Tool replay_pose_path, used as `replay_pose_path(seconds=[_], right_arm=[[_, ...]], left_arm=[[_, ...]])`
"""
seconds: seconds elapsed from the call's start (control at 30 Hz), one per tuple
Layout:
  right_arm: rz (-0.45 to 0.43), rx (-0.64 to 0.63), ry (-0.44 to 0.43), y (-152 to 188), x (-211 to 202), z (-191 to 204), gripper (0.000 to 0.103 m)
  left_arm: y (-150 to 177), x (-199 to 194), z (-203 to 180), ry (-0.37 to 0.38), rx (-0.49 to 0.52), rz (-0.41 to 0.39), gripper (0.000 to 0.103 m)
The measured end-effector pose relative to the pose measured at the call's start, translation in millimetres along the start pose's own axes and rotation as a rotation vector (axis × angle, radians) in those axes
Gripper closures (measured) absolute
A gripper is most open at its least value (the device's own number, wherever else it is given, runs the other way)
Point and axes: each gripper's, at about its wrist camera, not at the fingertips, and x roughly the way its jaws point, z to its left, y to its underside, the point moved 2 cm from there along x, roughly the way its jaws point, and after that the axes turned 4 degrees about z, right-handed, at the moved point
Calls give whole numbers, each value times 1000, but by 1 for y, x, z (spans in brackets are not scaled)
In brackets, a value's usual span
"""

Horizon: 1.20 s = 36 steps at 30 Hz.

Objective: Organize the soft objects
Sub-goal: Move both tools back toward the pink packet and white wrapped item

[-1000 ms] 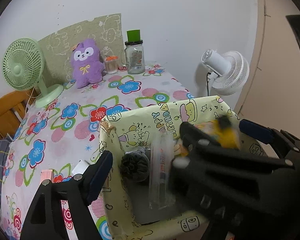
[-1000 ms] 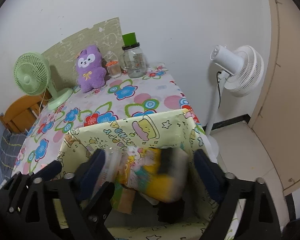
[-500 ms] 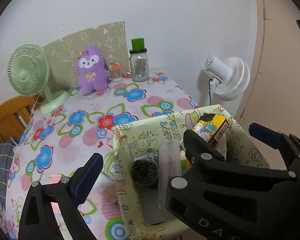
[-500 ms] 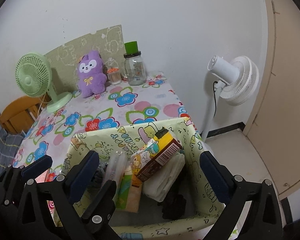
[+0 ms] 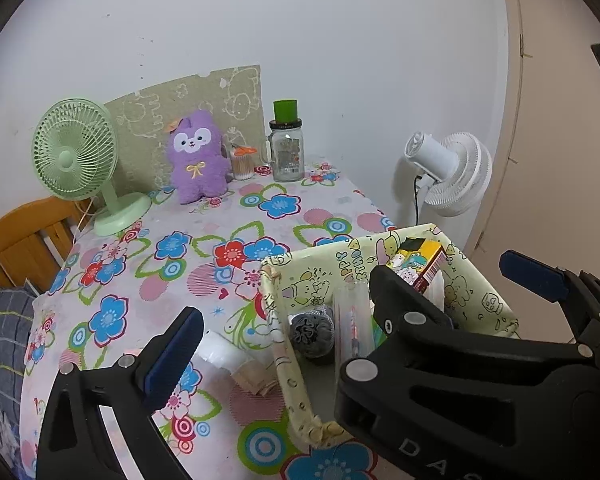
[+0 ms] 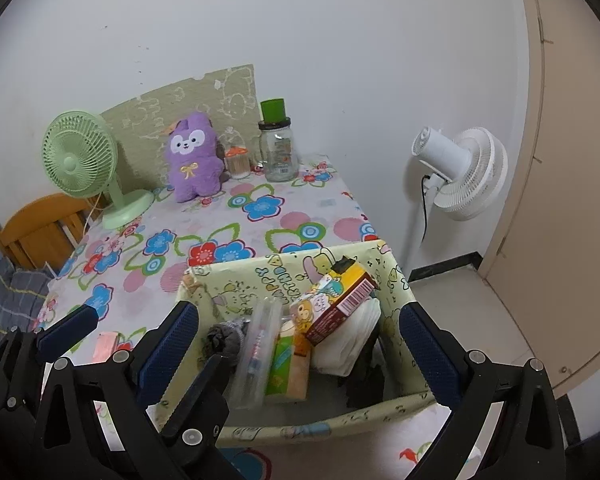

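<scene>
Both my grippers gape wide and empty, left gripper (image 5: 348, 300) having just finished opening, right gripper (image 6: 300, 344) over the fabric bin (image 6: 236, 280) at the counter's (image 6: 260, 232) near right corner; purple plush (image 6: 192, 160) sits at the far edge.

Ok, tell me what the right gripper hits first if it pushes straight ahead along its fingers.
Probably the contents of the storage box: the right gripper, jaws open and empty, points down at the cartoon-printed carton lying on top of the white folded cloth. Depth is uncertain.
</scene>
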Motion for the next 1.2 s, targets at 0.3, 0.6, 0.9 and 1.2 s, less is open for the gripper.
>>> replay_pose_path(seconds=[0.3,0.6,0.9,1.2], right_arm=[[-46,-23,-17,2,-25,24,1],[-80,-53,-24,4,-45,52,1],[-82,-87,-45,8,-49,80,1],[-80,-136,-67,13,-41,111,2]], left_arm=[[5,-28,19,-12,-3,-40,1],[10,-48,41,-21,-18,-73,1],[18,-57,67,-35,-45,-76,2],[28,-55,92,-53,-70,-62,2]])
